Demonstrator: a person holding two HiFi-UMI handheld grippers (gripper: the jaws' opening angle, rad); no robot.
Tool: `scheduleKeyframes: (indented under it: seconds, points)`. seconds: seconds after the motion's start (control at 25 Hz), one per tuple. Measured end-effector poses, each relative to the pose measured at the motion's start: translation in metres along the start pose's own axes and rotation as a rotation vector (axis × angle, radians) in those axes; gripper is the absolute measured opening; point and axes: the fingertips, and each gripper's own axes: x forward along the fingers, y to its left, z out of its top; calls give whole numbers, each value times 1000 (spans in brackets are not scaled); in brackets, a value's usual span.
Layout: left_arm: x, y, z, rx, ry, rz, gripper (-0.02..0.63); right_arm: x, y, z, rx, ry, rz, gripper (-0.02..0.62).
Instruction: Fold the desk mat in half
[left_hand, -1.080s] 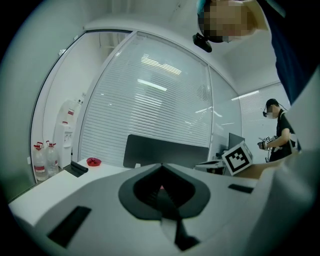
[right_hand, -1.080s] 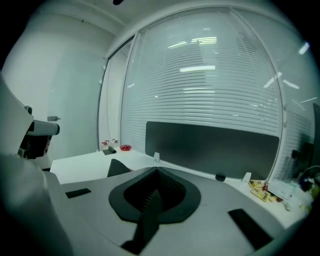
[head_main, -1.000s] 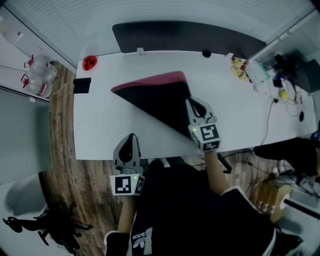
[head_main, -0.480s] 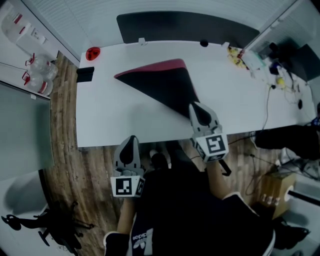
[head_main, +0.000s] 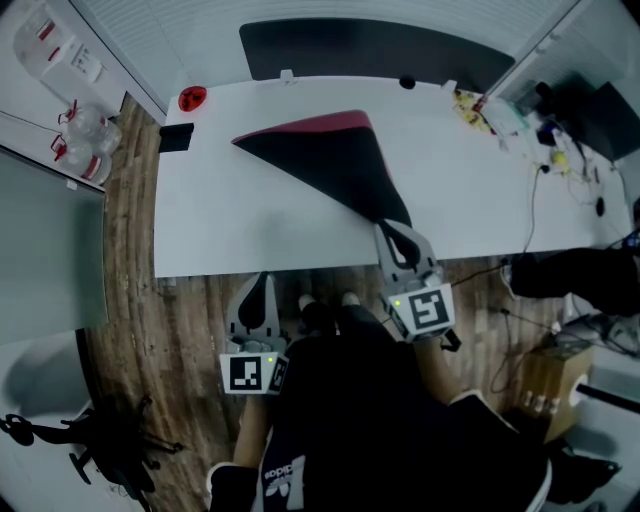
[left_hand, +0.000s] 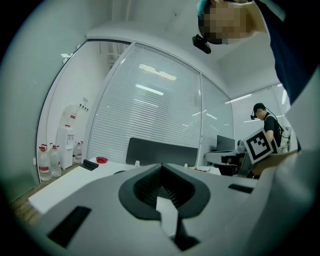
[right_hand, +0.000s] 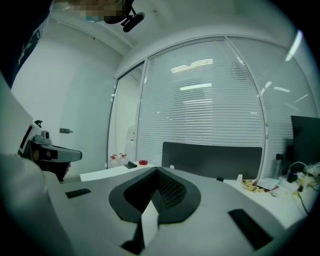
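Note:
The desk mat (head_main: 335, 170) lies on the white table (head_main: 215, 225), folded over on a slant into a black triangle, with a strip of its red side (head_main: 320, 124) showing along the far edge. My right gripper (head_main: 398, 232) (right_hand: 156, 172) is shut at the table's front edge, just at the mat's near corner; I see nothing between its jaws. My left gripper (head_main: 260, 283) (left_hand: 161, 167) is also shut and empty. It hangs over the wooden floor, short of the table's front edge.
A red round object (head_main: 192, 98) and a small black box (head_main: 176, 137) sit at the table's far left. Cables and clutter (head_main: 500, 110) fill the far right. A dark panel (head_main: 370, 50) stands behind the table, and water bottles (head_main: 85, 135) stand on the floor at left.
Both grippers have drawn back from the table toward me. The right one has come off the mat to the table's front edge. The mat keeps its slanted fold.

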Motion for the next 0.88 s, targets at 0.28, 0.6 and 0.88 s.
scheduleKeyframes:
  seconds: [0.28, 0.6, 0.88]
  points:
    - [-6, -28, 0, 31, -2, 12, 3, -31, 8, 5, 17, -13, 61, 3]
    - [-7, -80, -4, 35, -19, 21, 3, -75, -7, -7, 54, -10, 103, 3]
    - [-7, -114, -4, 28, -57, 43, 3, -103, -23, -21, 84, -8, 131, 3]
